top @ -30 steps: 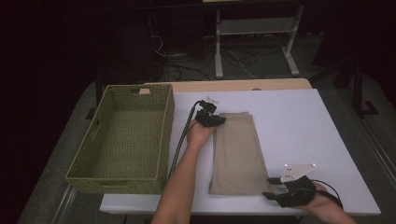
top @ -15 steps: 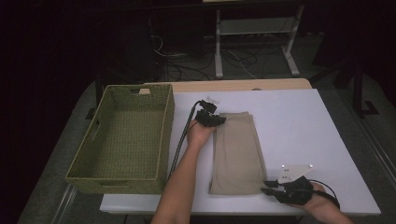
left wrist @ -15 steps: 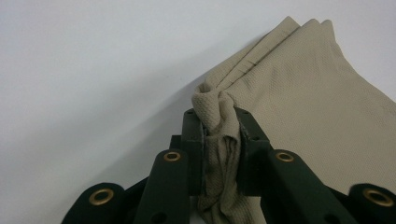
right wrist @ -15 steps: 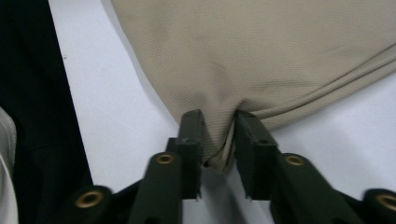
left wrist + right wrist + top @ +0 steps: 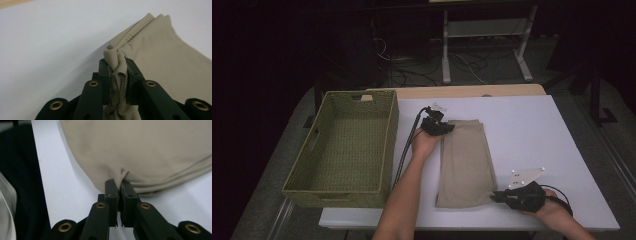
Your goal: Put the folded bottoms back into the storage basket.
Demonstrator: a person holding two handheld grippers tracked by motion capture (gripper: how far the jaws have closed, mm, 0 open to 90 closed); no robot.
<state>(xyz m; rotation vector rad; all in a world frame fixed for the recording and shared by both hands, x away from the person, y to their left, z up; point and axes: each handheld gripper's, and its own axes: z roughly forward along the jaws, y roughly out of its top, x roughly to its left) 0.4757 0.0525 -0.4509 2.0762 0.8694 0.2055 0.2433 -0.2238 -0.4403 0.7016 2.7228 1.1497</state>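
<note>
A folded beige cloth (image 5: pixel 464 162) lies lengthwise on the white table (image 5: pixel 532 130). My left gripper (image 5: pixel 443 128) is shut on the cloth's far left corner; in the left gripper view bunched cloth (image 5: pixel 118 67) is pinched between the jaws of the left gripper (image 5: pixel 118 62). My right gripper (image 5: pixel 496 196) sits at the near right corner; its jaws have just been closing. In the right gripper view the right gripper (image 5: pixel 119 185) nips the cloth's hem (image 5: pixel 125 176) at the tips.
An empty green woven basket (image 5: pixel 343 145) stands left of the cloth, close to my left forearm. The table's near edge (image 5: pixel 42 185) runs just beside the right gripper. A metal stand (image 5: pixel 484 35) and cables lie on the floor beyond the table.
The right gripper has closed its jaws onto the cloth's near right corner and shifted slightly toward it. The left gripper has kept still on its corner.
</note>
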